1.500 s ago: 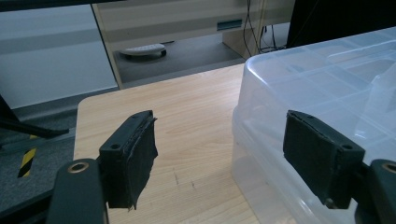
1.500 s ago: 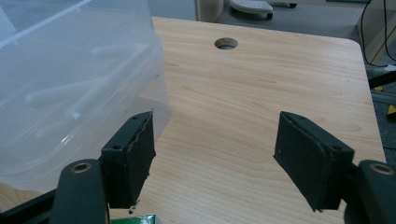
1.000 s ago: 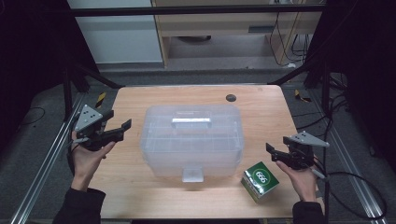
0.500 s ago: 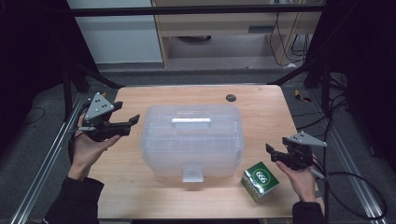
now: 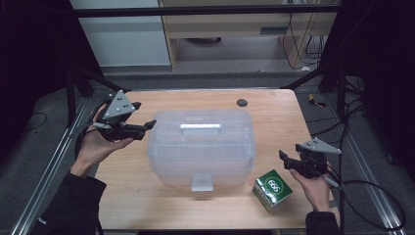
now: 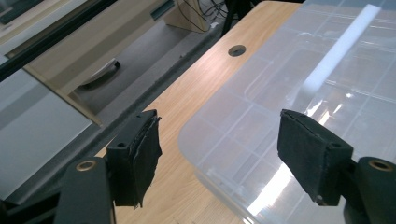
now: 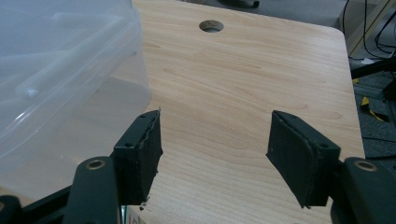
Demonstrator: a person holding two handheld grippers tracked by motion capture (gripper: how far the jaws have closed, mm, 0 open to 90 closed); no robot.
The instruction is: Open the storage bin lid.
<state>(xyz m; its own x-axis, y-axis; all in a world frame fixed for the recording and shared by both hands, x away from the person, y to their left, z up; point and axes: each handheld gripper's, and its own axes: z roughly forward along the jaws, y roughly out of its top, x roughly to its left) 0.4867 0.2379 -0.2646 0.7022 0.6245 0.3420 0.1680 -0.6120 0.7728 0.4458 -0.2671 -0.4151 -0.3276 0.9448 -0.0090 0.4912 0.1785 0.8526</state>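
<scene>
The clear plastic storage box with a lid and white handle [image 5: 201, 147] sits in the middle of the light wooden table [image 5: 274, 110], between the two tongs. The left tongs [image 5: 145, 121] hover at the box's upper left corner, raised off the table, jaws wide apart with nothing between them; in the left gripper view one pad [image 6: 308, 149] hangs over the lid's corner and the other over bare wood. The right tongs [image 5: 285, 160] rest low at the box's right side, apart from it; their jaws have just been closing a little, yet stand apart on nothing. A green and white printed carton [image 5: 273, 190] lies just beside the right tongs, nearer the person. A round hole [image 5: 242, 103] marks the table beyond the box.
</scene>
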